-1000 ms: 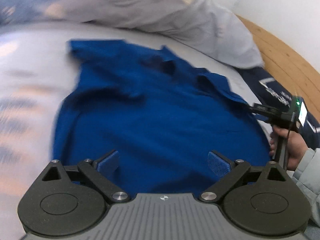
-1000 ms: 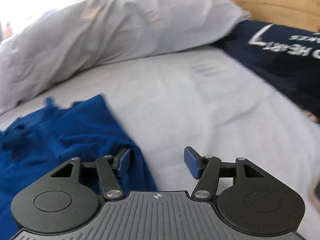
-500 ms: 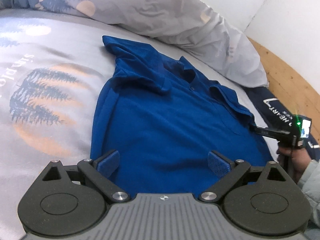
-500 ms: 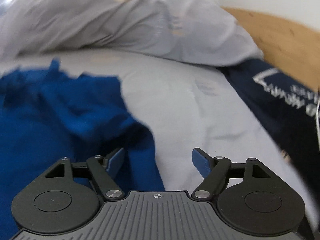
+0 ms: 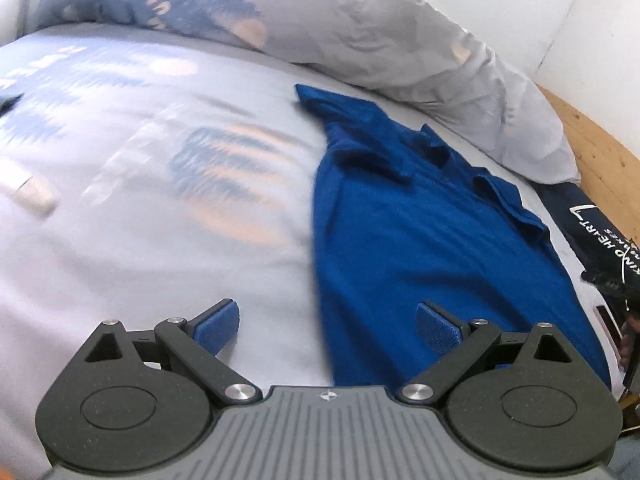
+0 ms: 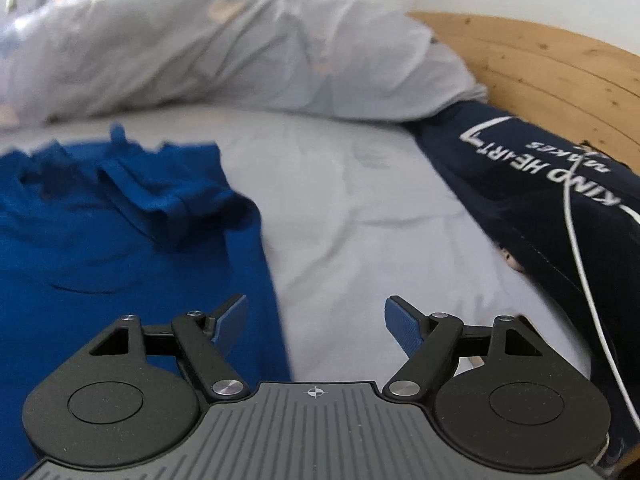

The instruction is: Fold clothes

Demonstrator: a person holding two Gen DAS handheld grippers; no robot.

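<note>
Left gripper (image 5: 327, 322) now shifted leftward, wide open, empty; shirt (image 5: 432, 248) no longer filling the gap, its edge just inside the right finger, flat on the bed (image 5: 140, 208). Right gripper (image 6: 316, 318) likewise wide open, empty, nearer the pillow (image 6: 240, 52); shirt edge under its left finger.

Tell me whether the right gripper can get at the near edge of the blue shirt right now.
Probably yes: the right gripper is open and empty, and the blue shirt has its edge just ahead with nothing between.

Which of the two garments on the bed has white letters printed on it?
The dark navy garment by the wooden headboard; the blue polo shirt is plain.
</note>
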